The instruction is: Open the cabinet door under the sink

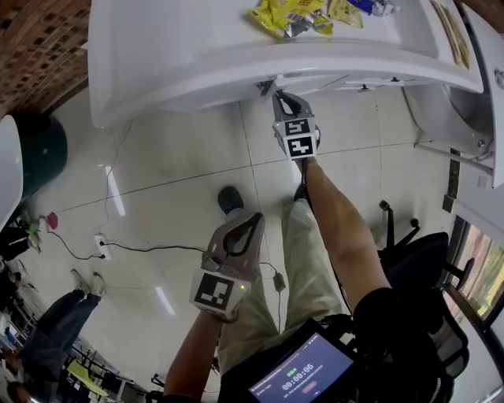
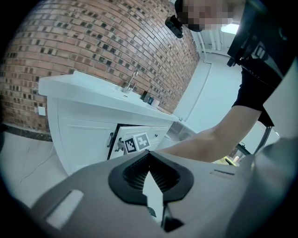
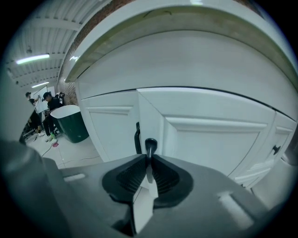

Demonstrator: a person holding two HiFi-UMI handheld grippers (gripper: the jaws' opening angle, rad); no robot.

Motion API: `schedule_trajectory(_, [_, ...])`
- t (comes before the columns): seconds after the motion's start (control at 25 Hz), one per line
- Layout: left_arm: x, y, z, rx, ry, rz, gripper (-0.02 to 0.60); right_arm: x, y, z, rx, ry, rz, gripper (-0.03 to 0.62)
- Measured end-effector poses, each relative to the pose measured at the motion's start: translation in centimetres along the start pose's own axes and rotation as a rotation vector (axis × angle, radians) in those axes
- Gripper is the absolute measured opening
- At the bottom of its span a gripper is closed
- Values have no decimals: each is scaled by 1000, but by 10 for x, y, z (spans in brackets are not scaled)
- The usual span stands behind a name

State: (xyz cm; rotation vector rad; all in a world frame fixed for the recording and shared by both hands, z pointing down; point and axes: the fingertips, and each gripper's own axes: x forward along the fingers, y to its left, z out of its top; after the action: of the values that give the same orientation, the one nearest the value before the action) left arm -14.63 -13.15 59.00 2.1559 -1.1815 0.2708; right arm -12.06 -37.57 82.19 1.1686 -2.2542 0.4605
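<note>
The white cabinet (image 3: 205, 135) under the sink counter (image 1: 236, 55) has two doors. The right door (image 3: 214, 139) stands slightly ajar, with a dark gap (image 2: 112, 142) at its edge in the left gripper view. My right gripper (image 3: 149, 157) is shut on that door's dark handle (image 3: 150, 144); in the head view the right gripper (image 1: 274, 93) reaches under the counter's edge. The neighbouring door's handle (image 3: 138, 138) is just to the left. My left gripper (image 1: 240, 224) hangs back over the floor, its jaws together on nothing.
Snack packets (image 1: 299, 16) lie on the counter, and a faucet (image 2: 132, 81) stands by the brick wall (image 2: 93, 46). A dark green bin (image 1: 39, 149) stands left. A cable and power strip (image 1: 101, 244) lie on the tiled floor. An office chair (image 1: 409, 252) is at the right.
</note>
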Motion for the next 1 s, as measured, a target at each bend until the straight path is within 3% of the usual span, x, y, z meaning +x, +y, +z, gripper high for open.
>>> schedule_trajectory(1.0, [55, -85, -11, 89, 57, -103, 17, -104, -5, -80, -153, 13, 242, 31])
